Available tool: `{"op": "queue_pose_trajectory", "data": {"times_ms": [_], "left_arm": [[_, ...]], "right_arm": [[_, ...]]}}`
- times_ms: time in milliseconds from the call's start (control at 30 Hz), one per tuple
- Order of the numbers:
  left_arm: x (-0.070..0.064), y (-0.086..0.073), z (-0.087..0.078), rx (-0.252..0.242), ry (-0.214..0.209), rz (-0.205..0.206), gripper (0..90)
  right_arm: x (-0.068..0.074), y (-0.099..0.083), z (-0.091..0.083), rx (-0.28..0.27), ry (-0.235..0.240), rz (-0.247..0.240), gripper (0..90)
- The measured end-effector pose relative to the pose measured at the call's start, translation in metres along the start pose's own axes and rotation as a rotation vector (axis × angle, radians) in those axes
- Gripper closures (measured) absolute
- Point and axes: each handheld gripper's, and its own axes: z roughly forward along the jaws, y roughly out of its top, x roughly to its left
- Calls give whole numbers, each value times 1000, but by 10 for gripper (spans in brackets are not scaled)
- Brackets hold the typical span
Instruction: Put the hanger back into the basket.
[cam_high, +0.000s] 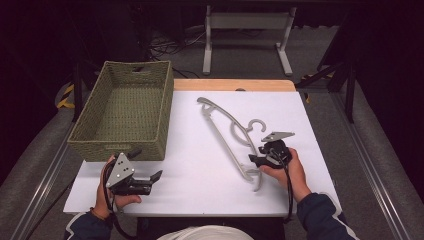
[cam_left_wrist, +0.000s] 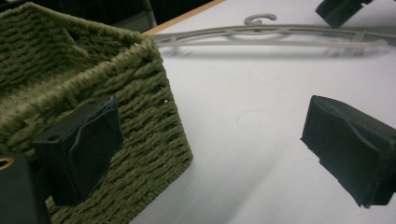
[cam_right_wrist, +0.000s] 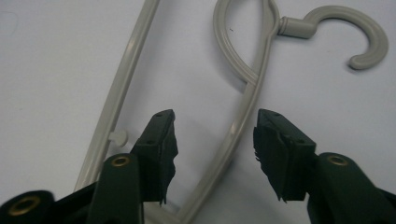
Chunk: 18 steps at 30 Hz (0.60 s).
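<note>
- The grey plastic clothes hanger lies flat, centre-right of the white table.
- The right gripper is spread, straddling the hanger's curved arm; it looks best to centre, then squeeze.
- The left gripper, lower left, gapes empty beside the green woven basket.

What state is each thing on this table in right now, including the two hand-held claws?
Basket: upright on the table's left side, empty.
Hanger: lying flat on the white table, not lifted.
Left gripper: open, holding nothing, near the basket's front corner.
Right gripper: open, jaws either side of the hanger's curved arm, not yet closed on it.
</note>
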Motion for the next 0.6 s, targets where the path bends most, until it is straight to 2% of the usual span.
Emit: {"op": "queue_pose_trajectory", "data": {"times_ms": [67, 133, 267, 367, 600], "left_arm": [[-1, 0, 1, 5, -7, 5, 57], [-2, 0, 2, 5, -17, 5, 58], [-2, 0, 3, 9, -20, 6, 58], [-2, 0, 3, 19, -27, 3, 60], [-5, 0, 9, 32, -43, 15, 62]], "right_arm": [[-4, 3, 7, 12, -9, 17, 544], [-10, 6, 15, 25, 4, 37, 567], [-16, 9, 23, 45, -2, 41, 607], [-18, 14, 26, 54, -13, 8, 715], [-21, 27, 35, 100, 6, -10, 708]]}}
